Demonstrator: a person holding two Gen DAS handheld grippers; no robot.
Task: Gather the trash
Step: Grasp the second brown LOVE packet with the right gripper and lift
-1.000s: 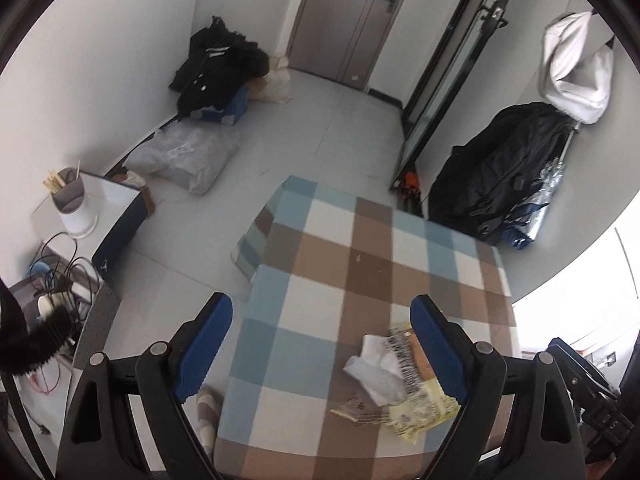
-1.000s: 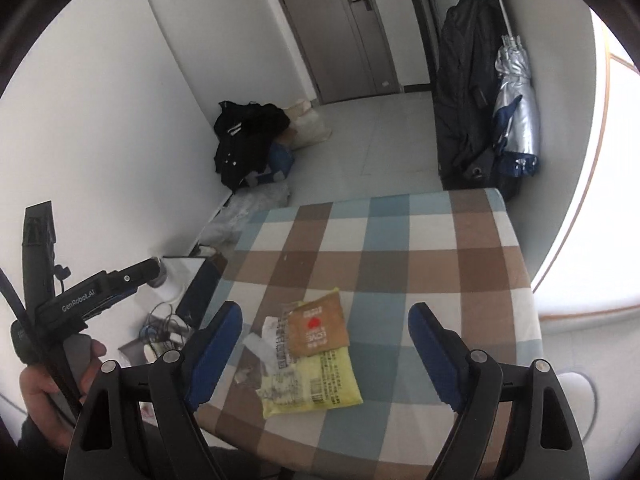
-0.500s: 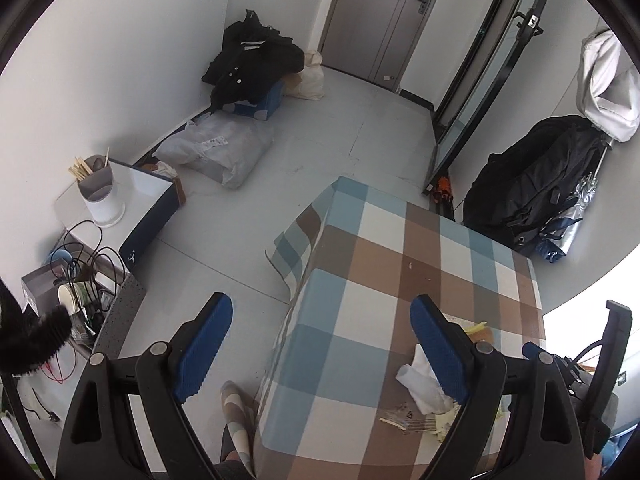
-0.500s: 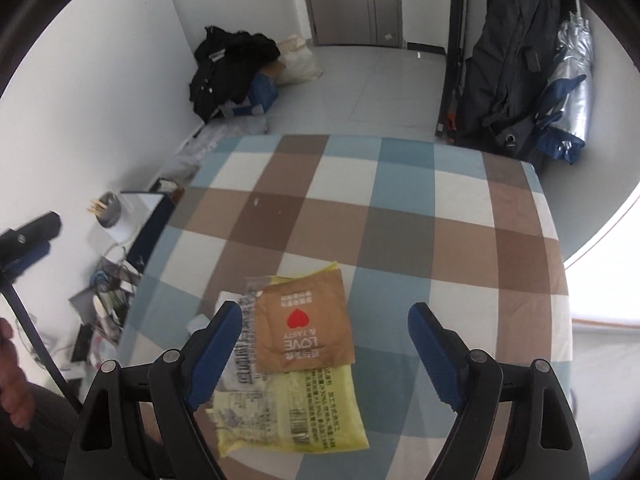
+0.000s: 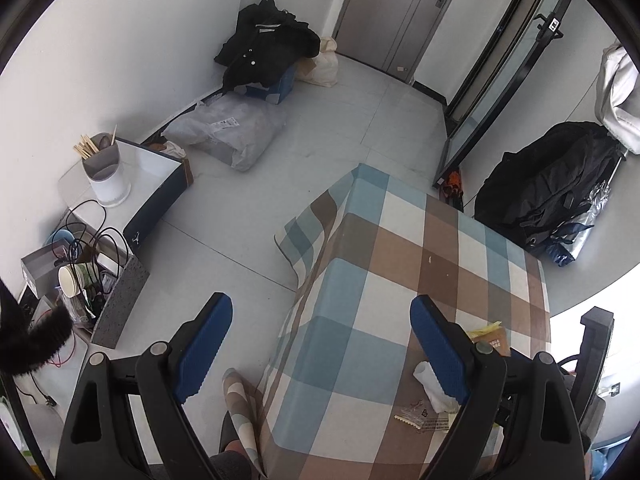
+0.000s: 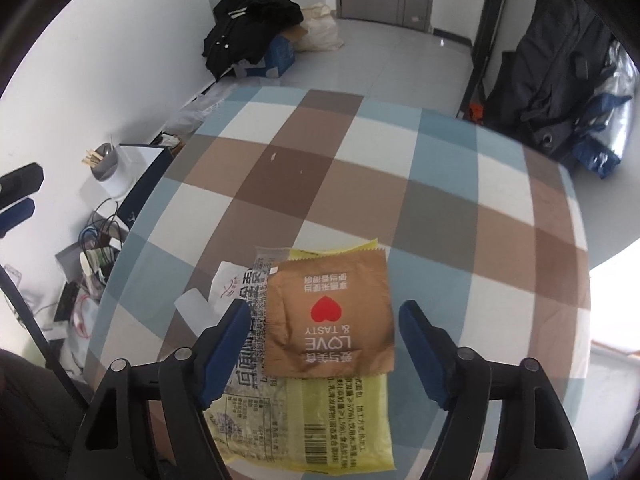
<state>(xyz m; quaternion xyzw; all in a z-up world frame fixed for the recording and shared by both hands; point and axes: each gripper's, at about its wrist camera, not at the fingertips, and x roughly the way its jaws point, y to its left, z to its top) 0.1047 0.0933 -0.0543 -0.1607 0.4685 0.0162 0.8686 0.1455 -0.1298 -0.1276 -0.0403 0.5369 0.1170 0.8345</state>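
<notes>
Near the table's (image 6: 400,152) front edge your spread right gripper (image 6: 322,344) straddles the brown wrapper (image 6: 328,312); nothing collected yet; left gripper (image 5: 320,352) spread, empty.

Right tool (image 6: 320,344) lower, now straddling brown wrapper (image 6: 330,314); left tool (image 5: 320,352) farther left.

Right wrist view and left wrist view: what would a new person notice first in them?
First the brown wrapper with a red heart, lying on a yellow wrapper on the checked tablecloth, between the open fingers of the right hand-held gripper. In the left wrist view, the left hand-held gripper is open above the table's edge, and a black clothes heap lies by the far wall.
</notes>
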